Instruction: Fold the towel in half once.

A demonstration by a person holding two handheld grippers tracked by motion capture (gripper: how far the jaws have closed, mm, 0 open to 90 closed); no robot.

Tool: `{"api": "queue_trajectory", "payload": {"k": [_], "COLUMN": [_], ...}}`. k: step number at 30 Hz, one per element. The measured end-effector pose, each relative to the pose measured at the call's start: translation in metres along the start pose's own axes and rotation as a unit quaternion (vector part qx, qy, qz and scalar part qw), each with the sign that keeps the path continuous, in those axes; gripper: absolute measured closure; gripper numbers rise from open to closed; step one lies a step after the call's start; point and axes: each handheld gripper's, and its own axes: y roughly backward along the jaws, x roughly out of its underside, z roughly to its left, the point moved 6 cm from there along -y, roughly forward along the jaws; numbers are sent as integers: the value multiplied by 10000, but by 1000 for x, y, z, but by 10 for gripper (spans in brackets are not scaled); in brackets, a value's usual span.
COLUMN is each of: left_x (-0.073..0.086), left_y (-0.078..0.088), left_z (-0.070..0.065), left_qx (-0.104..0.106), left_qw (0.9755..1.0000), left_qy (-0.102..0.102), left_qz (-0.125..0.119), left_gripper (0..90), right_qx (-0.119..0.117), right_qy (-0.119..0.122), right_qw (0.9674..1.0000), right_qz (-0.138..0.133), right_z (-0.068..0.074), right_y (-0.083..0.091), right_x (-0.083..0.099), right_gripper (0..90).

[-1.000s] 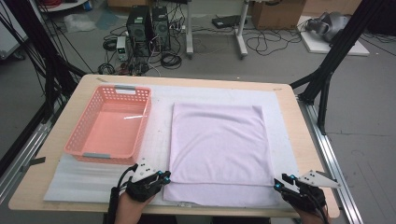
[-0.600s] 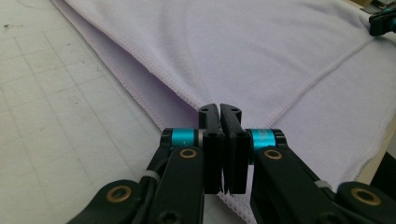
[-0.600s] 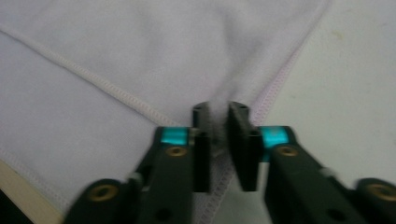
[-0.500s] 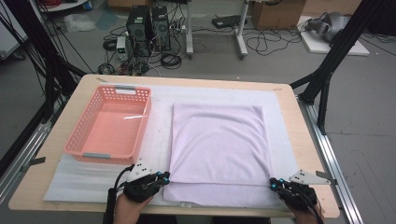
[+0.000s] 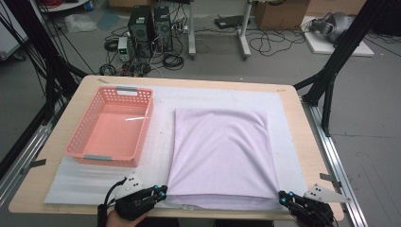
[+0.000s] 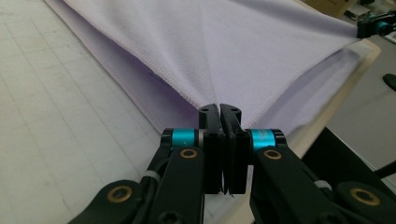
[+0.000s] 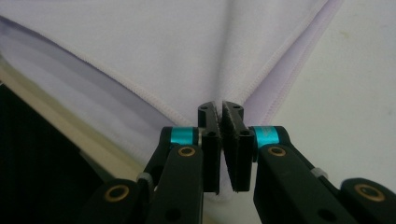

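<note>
A pale lilac cloth [image 5: 220, 151] lies folded in layers on a white mat [image 5: 85, 182]. My left gripper [image 5: 163, 190] is at its near left corner. In the left gripper view the black jaws [image 6: 219, 108] are pressed together on the hemmed corner of the cloth [image 6: 233, 46], which rises in a taut ridge. My right gripper [image 5: 282, 196] is at the near right corner. In the right gripper view its jaws [image 7: 220, 106] pinch the hem of the cloth [image 7: 163, 46], with a lower layer lying flat beneath. The right gripper [image 6: 376, 25] also shows far off in the left gripper view.
A pink plastic basket [image 5: 75, 151] stands on the left half of the mat, close to the cloth's left edge. The wooden table [image 5: 71, 109] ends just behind both grippers. Black frame posts, cables and computers stand on the floor beyond.
My right gripper has slid left to the cloth's near right corner and shut on it. The left gripper has shifted slightly while holding its corner. The near edge now sits gathered between them.
</note>
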Motion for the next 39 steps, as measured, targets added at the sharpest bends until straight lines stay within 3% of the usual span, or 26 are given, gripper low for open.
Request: {"api": "queue_trajectory", "payload": {"k": [7,10,13,14,19,25,27,28,29,34,39], "left_x": [10,16,14,10,-9,-24,-29,-31,-34,-49,-66], "left_y": [13,10,4,5,0,-21,-30,-35,-40,-64,-86], "left_z": [-12,-13,-11,-10,4,19,23,26,29,47,74], "left_qx": [107,112,62,8,-125,-234,-325,-387,-443,-794,-1055], "left_qw": [9999,9996,9998,9999,9998,9997,9995,9992,9990,9968,9938], "left_qy": [-86,-105,-56,-122,-46,-21,10,-25,-48,47,351], "left_qz": [78,225,193,99,-135,-91,-20,50,77,107,75], "left_gripper": [876,863,615,600,549,562,587,644,690,684,665], "right_qx": [-75,-36,128,116,248,432,430,427,415,384,369], "right_qy": [73,144,72,11,-146,-145,-156,-155,-165,-195,-216], "right_qw": [9999,9999,9996,9998,9995,9987,9986,9986,9986,9986,9984], "right_qz": [-38,40,231,163,-164,-232,-275,-285,-300,-322,-376], "right_z": [11,14,9,8,1,-8,-10,-12,-14,-24,-38], "right_y": [19,21,14,14,13,3,2,2,1,-9,-22], "right_x": [6,11,16,15,4,-3,-6,-8,-9,-16,-28], "right_gripper": [857,847,692,668,616,608,605,602,599,592,591]}}
